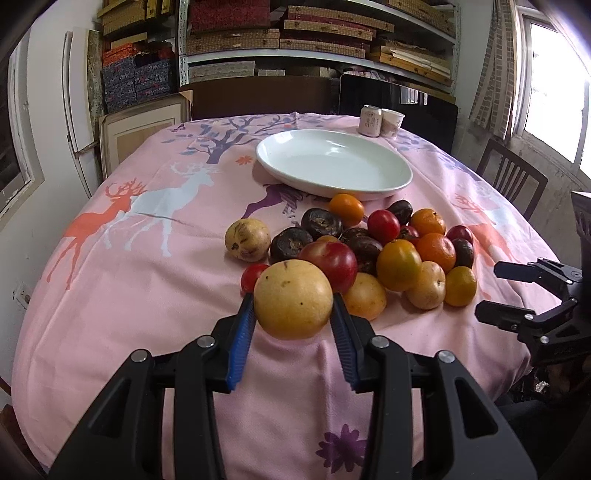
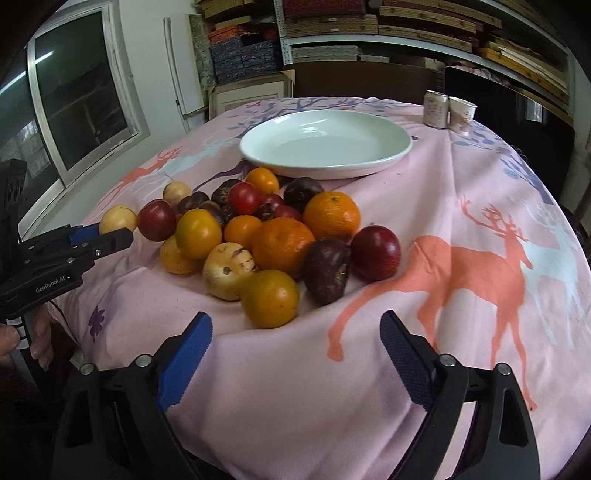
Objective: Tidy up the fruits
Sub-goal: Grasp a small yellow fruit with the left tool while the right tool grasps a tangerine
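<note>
A pile of fruit [image 1: 373, 251] lies on the pink deer-print tablecloth [image 1: 147, 280]: oranges, red plums, dark purple fruits and pale yellow fruits. A white oval plate [image 1: 332, 162] stands empty behind the pile. My left gripper [image 1: 293, 306] is shut on a yellow round fruit [image 1: 293, 299] at the near left edge of the pile. In the right wrist view the pile [image 2: 266, 236] and plate [image 2: 325, 142] show again. My right gripper [image 2: 295, 332] is open and empty, just short of a small orange [image 2: 269, 298]. The left gripper [image 2: 107, 234] holds the yellow fruit [image 2: 118, 218] at far left.
A can [image 1: 370, 120] and a paper cup [image 1: 391, 122] stand at the table's far edge behind the plate. Shelves of boxes [image 1: 295, 33] fill the back wall. A wooden chair [image 1: 513, 177] stands at the right. The right gripper [image 1: 517, 295] shows at the right.
</note>
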Motion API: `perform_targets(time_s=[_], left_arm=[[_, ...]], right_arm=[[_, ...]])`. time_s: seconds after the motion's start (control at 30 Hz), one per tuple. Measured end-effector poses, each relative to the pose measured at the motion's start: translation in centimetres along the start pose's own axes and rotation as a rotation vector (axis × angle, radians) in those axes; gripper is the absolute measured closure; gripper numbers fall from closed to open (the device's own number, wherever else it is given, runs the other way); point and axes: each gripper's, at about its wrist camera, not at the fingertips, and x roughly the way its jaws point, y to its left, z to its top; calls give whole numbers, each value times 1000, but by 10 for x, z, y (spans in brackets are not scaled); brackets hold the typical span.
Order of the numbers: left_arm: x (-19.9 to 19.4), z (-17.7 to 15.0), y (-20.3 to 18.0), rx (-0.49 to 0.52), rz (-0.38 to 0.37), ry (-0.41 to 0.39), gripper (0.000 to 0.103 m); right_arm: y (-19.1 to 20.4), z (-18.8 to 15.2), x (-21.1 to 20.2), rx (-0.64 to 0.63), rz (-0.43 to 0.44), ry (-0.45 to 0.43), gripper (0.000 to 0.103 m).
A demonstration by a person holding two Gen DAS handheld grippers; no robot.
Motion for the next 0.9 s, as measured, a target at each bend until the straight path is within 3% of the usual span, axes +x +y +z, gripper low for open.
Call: perform_targets(time_s=[0.17, 0.4, 0.67, 0.77, 0.8, 0.9], left_arm=[[4, -4, 7, -22, -1, 17, 63], [6, -5, 11, -29, -7, 24, 63], [6, -6, 12, -30, -7, 28, 63], [7, -7, 13, -34, -7, 34, 63], [7, -8, 13, -34, -7, 35, 63], [9, -9, 14, -37, -8, 40, 63]], right_arm=[[2, 3, 17, 15, 41, 37, 31], [8, 6, 19, -11, 24, 53, 42], [17, 9, 19, -52, 49, 54, 45], [12, 10, 27, -47, 65, 63, 56], [10, 10, 26, -44, 67, 60, 65], [6, 10, 21, -44, 70, 53, 66]])
